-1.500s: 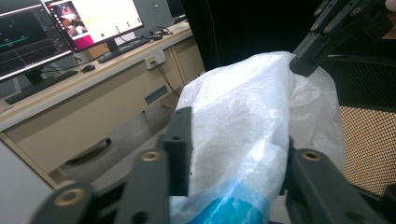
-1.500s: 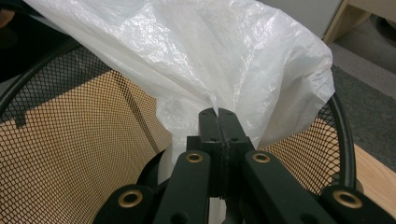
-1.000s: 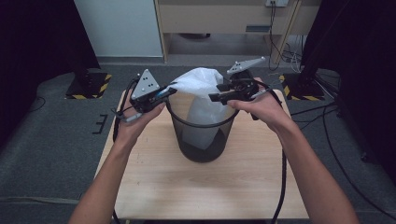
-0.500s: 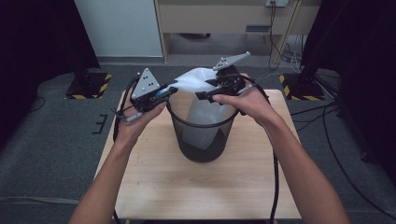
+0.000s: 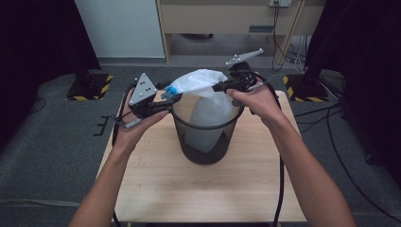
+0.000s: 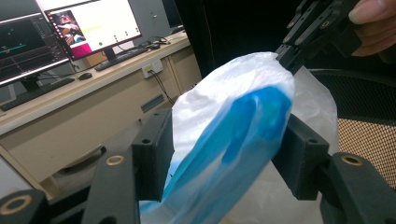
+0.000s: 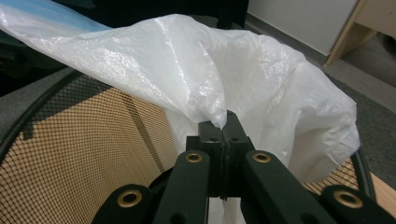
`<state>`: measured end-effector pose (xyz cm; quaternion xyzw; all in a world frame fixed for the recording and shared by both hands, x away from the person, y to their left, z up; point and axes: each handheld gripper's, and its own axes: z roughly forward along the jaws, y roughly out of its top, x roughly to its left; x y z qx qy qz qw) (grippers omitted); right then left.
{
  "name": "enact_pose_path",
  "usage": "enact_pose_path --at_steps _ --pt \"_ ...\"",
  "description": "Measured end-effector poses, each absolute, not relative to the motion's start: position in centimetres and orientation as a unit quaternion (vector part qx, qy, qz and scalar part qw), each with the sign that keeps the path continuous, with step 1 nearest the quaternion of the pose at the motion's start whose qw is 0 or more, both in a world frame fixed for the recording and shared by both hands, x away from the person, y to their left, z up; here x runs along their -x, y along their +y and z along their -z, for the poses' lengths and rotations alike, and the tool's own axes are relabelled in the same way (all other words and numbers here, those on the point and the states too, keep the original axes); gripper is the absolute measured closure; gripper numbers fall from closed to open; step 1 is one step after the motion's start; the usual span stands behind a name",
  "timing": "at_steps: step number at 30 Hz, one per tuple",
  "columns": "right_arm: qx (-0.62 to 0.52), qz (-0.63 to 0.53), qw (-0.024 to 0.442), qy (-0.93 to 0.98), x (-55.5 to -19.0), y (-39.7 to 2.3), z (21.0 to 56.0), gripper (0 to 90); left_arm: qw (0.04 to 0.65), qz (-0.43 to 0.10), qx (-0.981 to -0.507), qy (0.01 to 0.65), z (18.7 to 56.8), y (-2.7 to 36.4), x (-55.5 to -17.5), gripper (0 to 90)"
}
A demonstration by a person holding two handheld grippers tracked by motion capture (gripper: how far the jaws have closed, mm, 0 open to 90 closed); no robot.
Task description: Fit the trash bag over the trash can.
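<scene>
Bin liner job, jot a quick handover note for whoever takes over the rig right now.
Right gripper: shut on the white plastic bag, pinching its film above the far right rim.
Left gripper: jaws have just been opening; the bag, with a blue part, is between them, pads not pressing.
Mesh bin: upright mid-table, the bag partly hanging inside, its top bunched above the rim.
Done: the bag is in the bin.
Left: probably spread the mouth and fold it over the rim all round.
</scene>
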<state>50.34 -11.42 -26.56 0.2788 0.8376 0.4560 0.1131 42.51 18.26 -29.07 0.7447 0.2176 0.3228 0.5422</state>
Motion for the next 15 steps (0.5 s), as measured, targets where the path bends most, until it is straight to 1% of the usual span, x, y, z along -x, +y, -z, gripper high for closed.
enact_pose_path --at_steps 4,5,7,8,10,12,13,14,15 --pt "-0.291 -0.451 0.113 0.836 -50.5 -11.98 26.81 89.9 0.549 -0.321 -0.741 0.216 29.18 18.39 -42.24 42.6" --pt "-0.291 -0.45 0.113 0.837 -50.54 -12.03 26.84 89.7 0.549 -0.32 -0.742 0.213 29.19 18.41 -42.17 43.7" --pt "-0.29 -0.451 0.114 0.836 -50.54 -12.07 26.84 89.2 0.551 -0.318 -0.742 0.21 29.21 18.38 -42.13 49.9" --pt "-0.289 -0.452 0.114 0.836 -50.51 -12.08 26.81 87.9 0.548 -0.318 -0.745 0.208 29.22 18.31 -42.06 49.9" --pt "-0.284 -0.455 0.114 0.836 -50.32 -12.07 26.7 81.0 0.549 -0.315 -0.747 0.206 29.25 18.22 -42.13 53.8" --pt "-0.275 -0.458 0.12 0.837 -50.04 -11.95 26.61 72.0 0.547 -0.314 -0.748 0.208 29.31 18.15 -42.23 55.0" --pt "-0.274 -0.458 0.122 0.836 -49.87 -11.89 26.55 65.5 0.546 -0.312 -0.748 0.21 29.34 18.14 -42.32 55.1" --pt "-0.267 -0.461 0.129 0.836 -49.63 -11.75 26.46 55.9 0.546 -0.314 -0.747 0.21 29.34 18.16 -42.48 55.3" --pt "-0.267 -0.461 0.129 0.836 -49.63 -11.75 26.46 55.9 0.546 -0.314 -0.747 0.21 29.34 18.16 -42.48 55.4"
